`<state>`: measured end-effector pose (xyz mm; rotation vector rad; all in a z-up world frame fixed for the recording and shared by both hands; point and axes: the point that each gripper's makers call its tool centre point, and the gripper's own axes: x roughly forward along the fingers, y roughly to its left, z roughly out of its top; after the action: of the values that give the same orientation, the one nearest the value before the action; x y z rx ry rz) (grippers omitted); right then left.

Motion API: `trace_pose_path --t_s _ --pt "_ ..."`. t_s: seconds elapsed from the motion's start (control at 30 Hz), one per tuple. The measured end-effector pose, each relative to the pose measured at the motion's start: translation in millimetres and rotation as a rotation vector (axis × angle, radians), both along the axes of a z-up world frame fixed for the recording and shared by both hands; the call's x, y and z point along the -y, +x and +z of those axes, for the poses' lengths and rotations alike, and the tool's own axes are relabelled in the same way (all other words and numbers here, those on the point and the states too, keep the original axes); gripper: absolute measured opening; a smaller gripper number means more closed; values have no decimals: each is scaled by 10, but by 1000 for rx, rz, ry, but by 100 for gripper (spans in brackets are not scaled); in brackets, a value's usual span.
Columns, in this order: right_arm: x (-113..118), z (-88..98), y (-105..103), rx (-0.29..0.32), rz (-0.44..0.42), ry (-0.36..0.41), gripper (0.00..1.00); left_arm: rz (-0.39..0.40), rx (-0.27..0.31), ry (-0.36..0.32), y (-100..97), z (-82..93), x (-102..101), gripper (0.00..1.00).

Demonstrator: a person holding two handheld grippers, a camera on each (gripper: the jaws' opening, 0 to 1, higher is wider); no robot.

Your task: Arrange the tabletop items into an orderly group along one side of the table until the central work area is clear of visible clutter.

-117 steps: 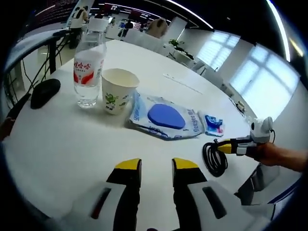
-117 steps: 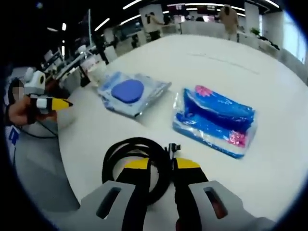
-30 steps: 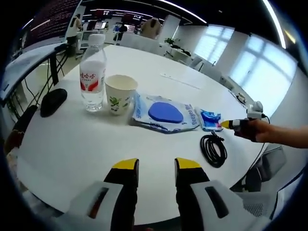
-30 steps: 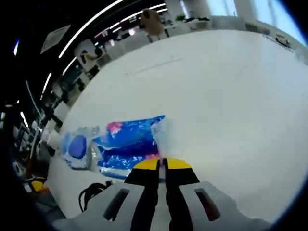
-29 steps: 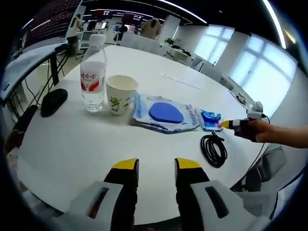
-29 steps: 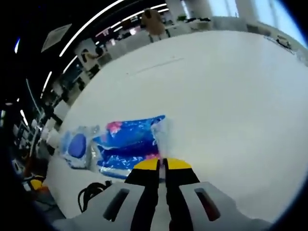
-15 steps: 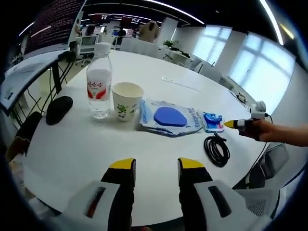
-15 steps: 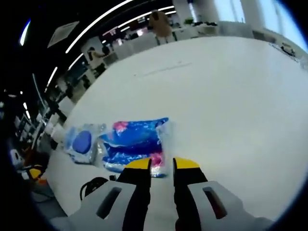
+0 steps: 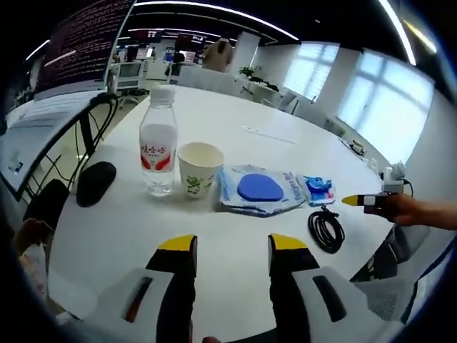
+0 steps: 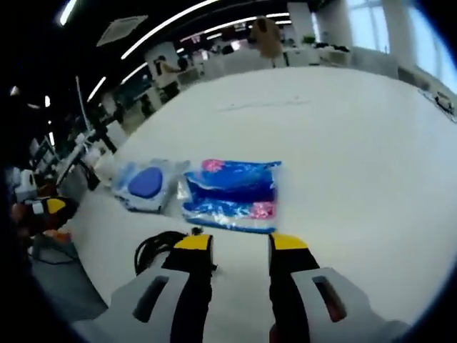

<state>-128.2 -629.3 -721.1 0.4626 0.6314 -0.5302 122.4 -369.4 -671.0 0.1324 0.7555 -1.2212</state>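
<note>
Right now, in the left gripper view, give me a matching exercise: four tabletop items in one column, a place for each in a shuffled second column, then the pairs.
Items:
1. water bottle
2. paper cup
3. black cable
4. black mouse

Places:
A. coiled near the table edge, below the small blue packet
B. left of the bottle
C. between bottle and wipes pack
D. between mouse and cup

Pairs: 1-D, 2-C, 3-A, 4-B

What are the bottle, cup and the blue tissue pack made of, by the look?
Bottle: clear plastic, probably; see-through ribbed wall, white cap, red and white label.
Cup: looks like paper; matte white, rolled rim, green print.
Blue tissue pack: thin glossy plastic film; wrinkles and glare, clear sealed edge. Contents cannot be told.
</note>
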Motion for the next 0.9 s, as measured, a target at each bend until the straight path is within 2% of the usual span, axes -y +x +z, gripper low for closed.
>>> trace_pose_path --t_s 0.2,0.3,0.43,0.63,0.9 --pt "-231 129 37 11 26 -20 45 -37 18 -11 7 81 8 40" --pt "-340 165 56 19 41 -18 51 -51 -7 -28 1 101 11 43" --pt "-501 200 59 26 68 -16 56 -59 5 -28 34 116 -6 43" --pt "-678 217 14 10 96 -17 60 -55 4 -32 104 140 -39 46" --pt "-810 286 2 21 91 -15 62 -69 8 -39 109 161 -28 50"
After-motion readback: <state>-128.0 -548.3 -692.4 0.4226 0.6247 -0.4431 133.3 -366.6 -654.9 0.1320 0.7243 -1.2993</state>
